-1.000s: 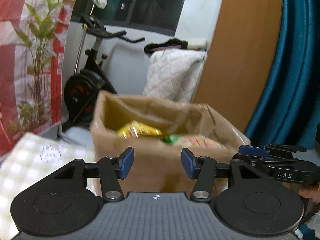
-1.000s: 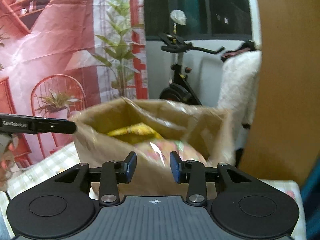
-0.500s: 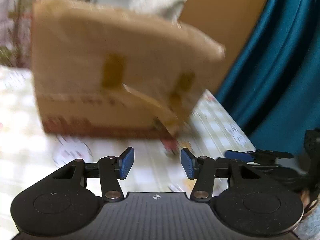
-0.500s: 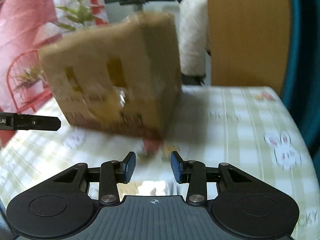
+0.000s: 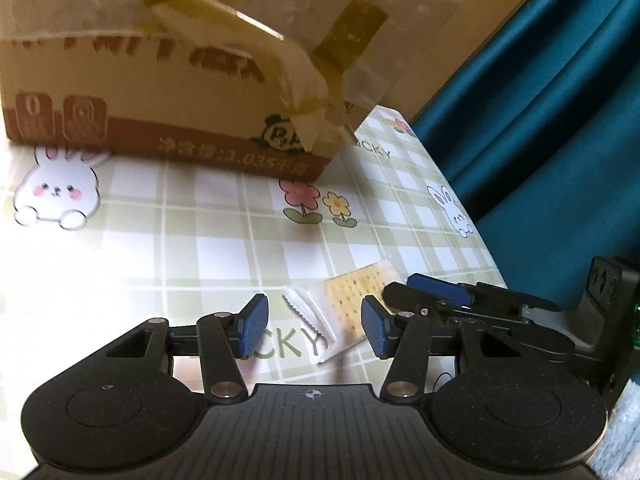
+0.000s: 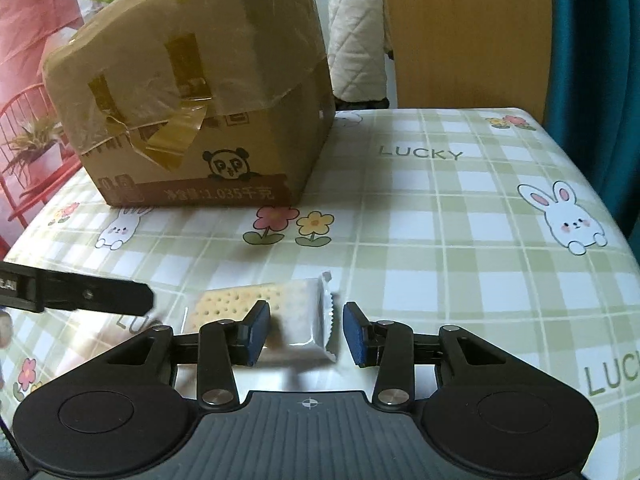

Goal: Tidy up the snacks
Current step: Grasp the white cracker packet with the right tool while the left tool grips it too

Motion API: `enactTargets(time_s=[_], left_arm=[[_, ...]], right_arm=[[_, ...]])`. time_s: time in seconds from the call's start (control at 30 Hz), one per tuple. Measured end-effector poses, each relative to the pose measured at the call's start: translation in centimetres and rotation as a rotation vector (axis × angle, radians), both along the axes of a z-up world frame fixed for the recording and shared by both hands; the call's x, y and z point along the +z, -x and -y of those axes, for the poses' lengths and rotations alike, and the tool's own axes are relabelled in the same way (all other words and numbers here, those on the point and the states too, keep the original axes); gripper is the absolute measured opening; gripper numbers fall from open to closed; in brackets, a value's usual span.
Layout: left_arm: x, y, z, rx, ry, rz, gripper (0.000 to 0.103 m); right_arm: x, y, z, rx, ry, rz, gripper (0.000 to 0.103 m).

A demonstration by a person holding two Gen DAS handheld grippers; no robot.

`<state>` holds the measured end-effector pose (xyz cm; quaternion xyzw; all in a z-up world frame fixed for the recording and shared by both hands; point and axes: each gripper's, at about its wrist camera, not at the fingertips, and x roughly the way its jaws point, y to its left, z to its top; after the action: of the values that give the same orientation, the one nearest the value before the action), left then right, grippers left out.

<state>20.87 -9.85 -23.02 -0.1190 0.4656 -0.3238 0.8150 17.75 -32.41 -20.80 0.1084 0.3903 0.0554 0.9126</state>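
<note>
A cracker packet (image 5: 344, 312) in clear wrap lies flat on the checked tablecloth near the front edge; it also shows in the right wrist view (image 6: 280, 312). My left gripper (image 5: 314, 330) is open, low over the packet's left end. My right gripper (image 6: 306, 332) is open around the packet's right end, not closed on it. The right gripper's fingers (image 5: 440, 292) show at the packet's far side in the left wrist view. The left gripper's finger (image 6: 80, 296) shows at the left in the right wrist view. A taped brown cardboard box (image 6: 192, 100) stands behind.
The table (image 6: 460, 240) has a green checked cloth with rabbits, flowers and "LUCKY" print. A teal curtain (image 5: 540, 100) hangs past the right edge. A wooden panel (image 6: 460, 32), a quilted white cover (image 6: 356, 32) and a red printed backdrop stand beyond the table.
Both grippers have dropped from looking into the open box top down to table level. The cracker packet has come into view between the fingers of each.
</note>
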Motion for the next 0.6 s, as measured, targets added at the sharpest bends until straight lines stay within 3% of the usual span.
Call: enactTargets(time_s=[0.27,0.4,0.6], left_arm=[[-1.6,-0.1,1.6,-0.015,0.0,-0.029,0.052],[-2.0,0.0,1.5,0.008,-0.046,-0.027,0.042],[-2.1,0.4,0.4,0.049,-0.017,-0.051,0.042]], right_arm=[[-0.3,-0.3,-0.5,0.016,-0.065,-0.009,0.039],[-0.3,-0.2,-1.5,0.046,-0.076,-0.013,0.038],[-0.3,-0.5,-1.8,0.044,-0.067,-0.012,0.039]])
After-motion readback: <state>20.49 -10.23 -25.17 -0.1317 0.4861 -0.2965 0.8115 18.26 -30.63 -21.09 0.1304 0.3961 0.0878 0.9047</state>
